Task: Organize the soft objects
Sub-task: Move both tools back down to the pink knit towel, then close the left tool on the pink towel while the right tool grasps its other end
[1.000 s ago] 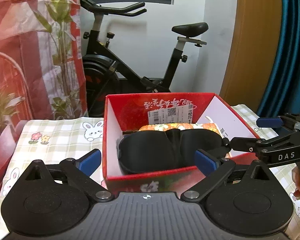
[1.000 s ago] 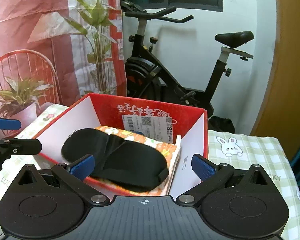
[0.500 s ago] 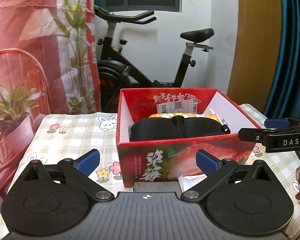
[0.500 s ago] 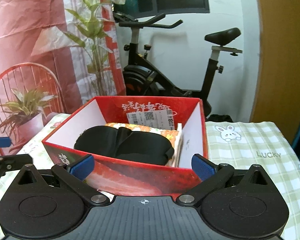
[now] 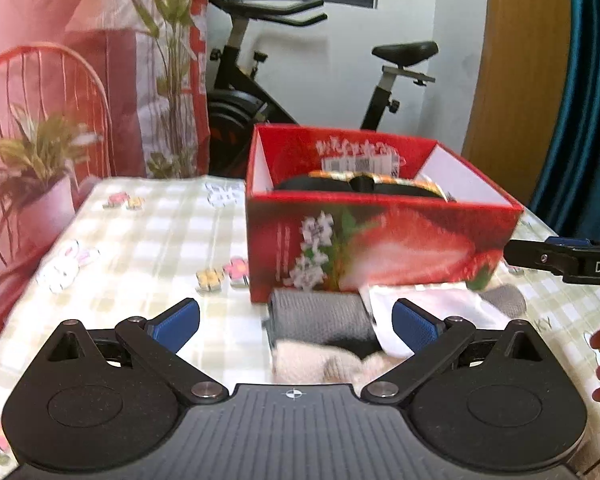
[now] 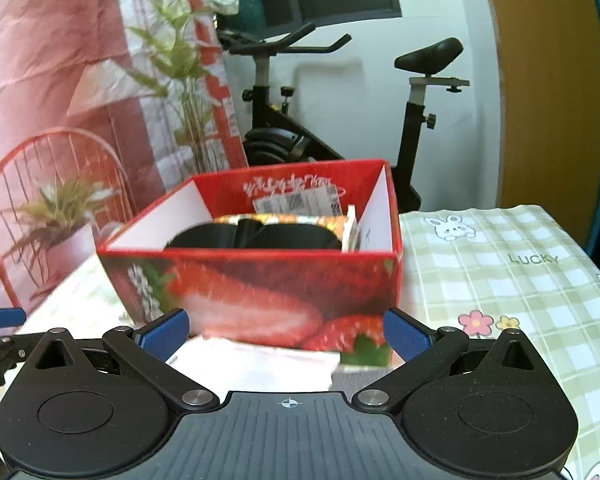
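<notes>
At the bottom of both wrist views, the left gripper [image 5: 294, 318] and right gripper [image 6: 286, 330] are seen with fingers spread wide, nothing held. Just beyond, at lower centre, a cream fluffy item [image 5: 316, 362], a grey cloth [image 5: 320, 316] and a white piece [image 5: 424, 304] are left unsorted on the checked tablecloth [image 5: 156, 240]. Further back, mid-frame, a black eye mask [image 6: 252, 236] is already laid inside the red box [image 5: 380, 240]. The task is judged partly done.

You see a glossy printed cardboard box [image 5: 380, 240], a matt black cloth eye mask [image 6: 252, 236] inside, and fuzzy knitted grey fabric [image 5: 320, 316] at its 6 o'clock on the checked cloth-covered worktop [image 5: 160, 240].
</notes>
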Demonstrator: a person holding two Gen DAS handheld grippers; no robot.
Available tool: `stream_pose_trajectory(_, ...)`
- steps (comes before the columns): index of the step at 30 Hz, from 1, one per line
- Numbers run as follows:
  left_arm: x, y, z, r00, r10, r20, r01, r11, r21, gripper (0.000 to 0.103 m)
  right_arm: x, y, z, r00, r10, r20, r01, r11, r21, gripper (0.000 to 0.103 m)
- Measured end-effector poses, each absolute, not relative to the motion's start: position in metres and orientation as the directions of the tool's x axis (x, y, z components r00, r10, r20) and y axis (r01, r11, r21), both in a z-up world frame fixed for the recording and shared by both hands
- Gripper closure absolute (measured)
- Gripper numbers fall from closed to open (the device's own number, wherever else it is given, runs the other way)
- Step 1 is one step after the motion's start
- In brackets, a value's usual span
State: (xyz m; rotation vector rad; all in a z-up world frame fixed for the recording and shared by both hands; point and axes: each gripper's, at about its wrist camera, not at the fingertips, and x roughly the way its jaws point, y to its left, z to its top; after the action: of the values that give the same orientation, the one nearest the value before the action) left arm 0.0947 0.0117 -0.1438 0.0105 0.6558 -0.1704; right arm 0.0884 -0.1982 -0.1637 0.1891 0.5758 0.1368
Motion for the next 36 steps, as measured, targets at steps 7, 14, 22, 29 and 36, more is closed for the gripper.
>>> stream_pose_trajectory(7, 0.086, 0.009, -0.167, 0.749, -0.179, -0.638, 0.192, 0.980, -0.050, 0.000, 0.068, -0.186, -0.185, 0.792, 0.206, -0.574, -0.117, 0.975, 0.189, 0.000)
stream_pose_trajectory(14, 0.086, 0.019, -0.181, 0.728, -0.234, -0.644, 0.190, 0.972, -0.138, 0.005, 0.050, -0.180, -0.210, 0.744, 0.181, -0.643, -0.082, 0.980, 0.182, 0.000)
stream_pose_trajectory(22, 0.093, 0.023, -0.193, 0.692, -0.280, -0.665, 0.187, 0.960, -0.210, 0.025, 0.049, -0.188, -0.216, 0.729, 0.206, -0.653, -0.079, 0.973, 0.218, 0.019)
stream_pose_trajectory(29, 0.104, 0.018, -0.204, 0.653, -0.324, -0.684, 0.212, 0.946, -0.246, 0.027, 0.051, -0.186, -0.222, 0.702, 0.235, -0.672, -0.084, 0.965, 0.250, 0.033)
stream_pose_trajectory(36, 0.104, 0.028, -0.210, 0.650, -0.346, -0.676, 0.183, 0.935, -0.303, 0.053, 0.048, -0.192, -0.218, 0.728, 0.203, -0.654, -0.050, 0.968, 0.245, 0.033)
